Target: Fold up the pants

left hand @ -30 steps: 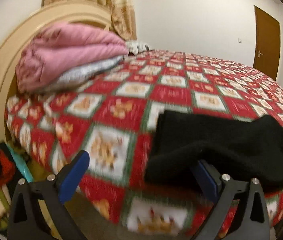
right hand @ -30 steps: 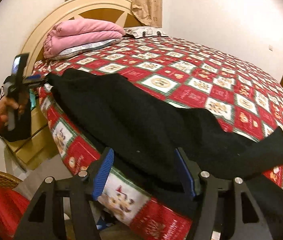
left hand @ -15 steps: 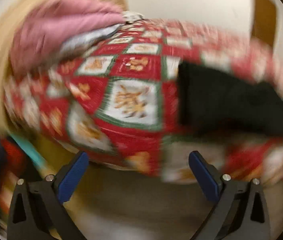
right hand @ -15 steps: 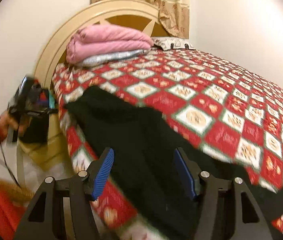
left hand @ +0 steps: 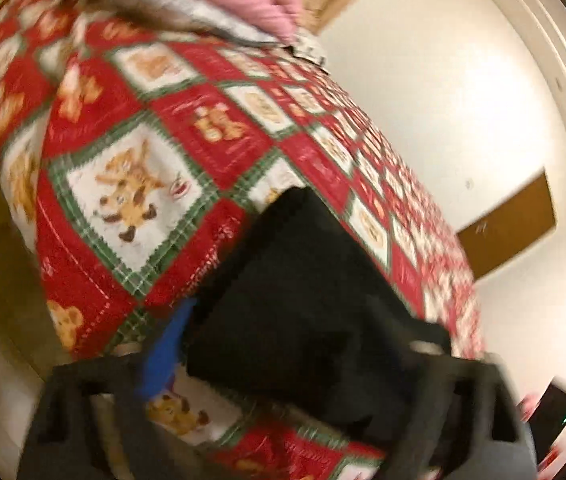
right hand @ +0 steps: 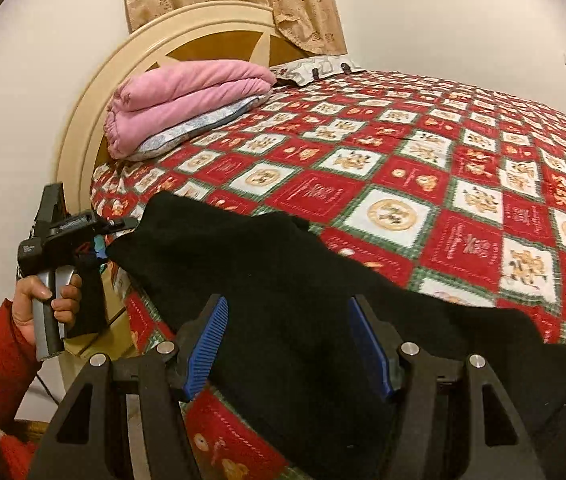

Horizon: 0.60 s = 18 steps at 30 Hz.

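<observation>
The black pants (right hand: 283,288) lie lengthwise along the near edge of the bed (right hand: 423,168), partly hanging over it, which keeps both ends within reach of someone standing at that side. The left gripper (right hand: 123,226) is at the end of the pants nearest the headboard (right hand: 83,128); its view is tilted and blurred, cloth lies between its jaws, but I cannot tell whether they have closed on it. The right gripper (right hand: 287,340) hovers over the middle of the pants, jaws spread wide with cloth beneath them, holding nothing. A folded pink blanket (right hand: 187,100) sits by the headboard corner, well apart. The quilt beyond the pants is bare toward the far edge, leaving room to swing one end over the other.
</observation>
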Motion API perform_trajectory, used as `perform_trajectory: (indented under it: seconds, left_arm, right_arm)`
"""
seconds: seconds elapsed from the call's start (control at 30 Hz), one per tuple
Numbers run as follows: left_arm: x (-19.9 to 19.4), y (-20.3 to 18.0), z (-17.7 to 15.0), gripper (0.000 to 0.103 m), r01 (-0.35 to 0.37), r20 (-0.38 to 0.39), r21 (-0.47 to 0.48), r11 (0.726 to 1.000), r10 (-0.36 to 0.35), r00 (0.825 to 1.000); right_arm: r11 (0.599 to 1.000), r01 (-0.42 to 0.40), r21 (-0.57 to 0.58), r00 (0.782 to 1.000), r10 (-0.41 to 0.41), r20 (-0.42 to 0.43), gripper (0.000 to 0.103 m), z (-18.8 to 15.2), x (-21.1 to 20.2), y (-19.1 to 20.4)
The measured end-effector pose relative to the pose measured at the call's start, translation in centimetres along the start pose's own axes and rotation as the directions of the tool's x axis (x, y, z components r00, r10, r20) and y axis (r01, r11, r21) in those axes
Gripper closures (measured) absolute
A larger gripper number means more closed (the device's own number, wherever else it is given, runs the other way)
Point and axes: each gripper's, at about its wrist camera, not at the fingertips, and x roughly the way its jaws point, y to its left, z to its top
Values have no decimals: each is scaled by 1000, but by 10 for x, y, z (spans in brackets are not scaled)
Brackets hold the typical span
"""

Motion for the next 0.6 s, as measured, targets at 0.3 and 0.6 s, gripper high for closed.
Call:
perform_trajectory:
  seconds: [0.3, 0.6]
  left_arm:
    - [10, -38, 22, 73, -339, 258, 325, 883, 262, 930]
    - [-22, -56, -2, 62, -386, 304, 404, 829, 276, 912]
  right_arm:
    - [982, -152, 112, 988, 155, -16, 39, 47, 47, -30]
    - [958, -247, 147, 943, 273, -191, 39, 46, 118, -12]
